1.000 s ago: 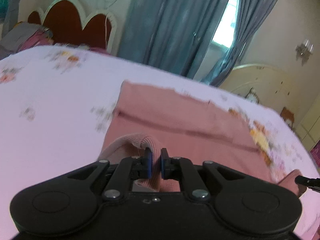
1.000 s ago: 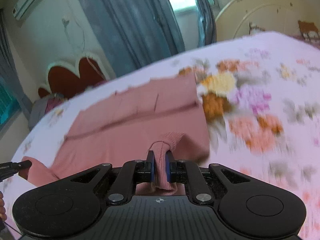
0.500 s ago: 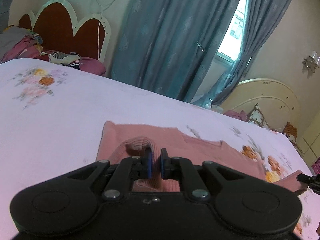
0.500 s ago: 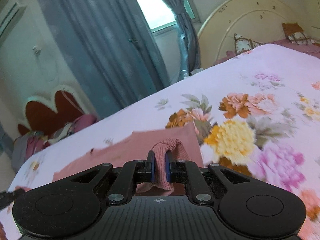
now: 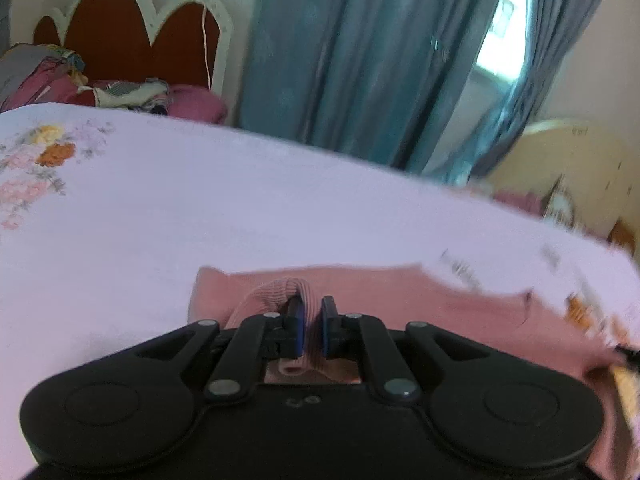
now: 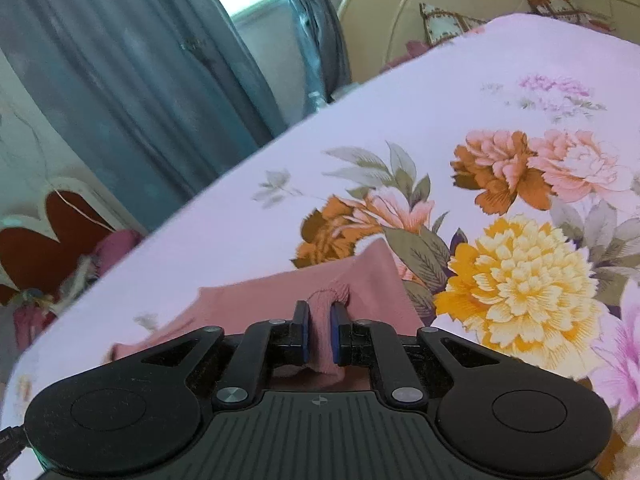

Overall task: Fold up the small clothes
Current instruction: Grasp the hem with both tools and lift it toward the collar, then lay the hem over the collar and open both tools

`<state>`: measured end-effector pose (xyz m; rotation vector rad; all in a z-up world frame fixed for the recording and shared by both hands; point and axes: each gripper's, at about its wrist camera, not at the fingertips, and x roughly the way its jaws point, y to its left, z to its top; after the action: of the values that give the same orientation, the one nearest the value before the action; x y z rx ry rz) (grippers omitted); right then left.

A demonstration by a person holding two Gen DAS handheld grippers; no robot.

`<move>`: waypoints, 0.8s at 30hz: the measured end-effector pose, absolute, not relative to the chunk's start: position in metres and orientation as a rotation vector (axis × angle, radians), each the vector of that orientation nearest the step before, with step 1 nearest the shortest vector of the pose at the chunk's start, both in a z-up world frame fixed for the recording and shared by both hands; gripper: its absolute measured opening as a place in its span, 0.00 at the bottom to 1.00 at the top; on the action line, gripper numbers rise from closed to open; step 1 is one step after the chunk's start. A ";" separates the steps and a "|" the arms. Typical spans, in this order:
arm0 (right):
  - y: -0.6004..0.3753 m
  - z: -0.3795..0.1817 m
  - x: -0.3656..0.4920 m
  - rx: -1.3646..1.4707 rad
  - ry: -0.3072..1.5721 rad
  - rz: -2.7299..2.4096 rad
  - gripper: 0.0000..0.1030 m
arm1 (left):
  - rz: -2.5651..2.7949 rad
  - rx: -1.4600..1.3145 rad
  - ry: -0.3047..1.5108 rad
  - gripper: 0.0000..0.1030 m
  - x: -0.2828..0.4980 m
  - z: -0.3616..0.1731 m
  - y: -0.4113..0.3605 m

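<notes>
A pink garment (image 5: 400, 296) lies on the floral bed sheet (image 5: 240, 208), doubled over on itself. In the left wrist view my left gripper (image 5: 312, 320) sits low over the garment's left end. Its jaws are opening, with the ribbed cuff (image 5: 276, 292) still bunched between the blue pads. In the right wrist view the same garment (image 6: 280, 296) shows as a narrow strip ahead. My right gripper (image 6: 320, 320) is shut on a ribbed fold (image 6: 322, 344) at the garment's right end, close to the sheet (image 6: 240, 232).
A red scalloped headboard (image 5: 132, 40) and a heap of clothes (image 5: 100, 92) lie beyond the bed's far left. Blue curtains (image 5: 360, 60) hang behind. A cream headboard (image 6: 400, 12) with cushions (image 6: 444, 24) stands at the far right. Bare sheet stretches ahead of both grippers.
Both grippers carried the garment's near edge forward over the rest and came lower, so only a narrow strip shows ahead. The left pads stand slightly wider apart.
</notes>
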<state>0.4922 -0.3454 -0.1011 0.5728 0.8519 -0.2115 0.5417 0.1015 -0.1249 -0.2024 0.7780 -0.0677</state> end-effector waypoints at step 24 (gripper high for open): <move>-0.332 -0.122 0.523 0.292 0.857 0.024 0.68 | -0.271 -0.078 0.821 0.64 0.573 -0.143 0.108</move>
<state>0.5226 -0.3322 -0.1222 0.2918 0.8569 0.0235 0.5730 0.1078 -0.1427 -0.0784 0.8209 -0.2713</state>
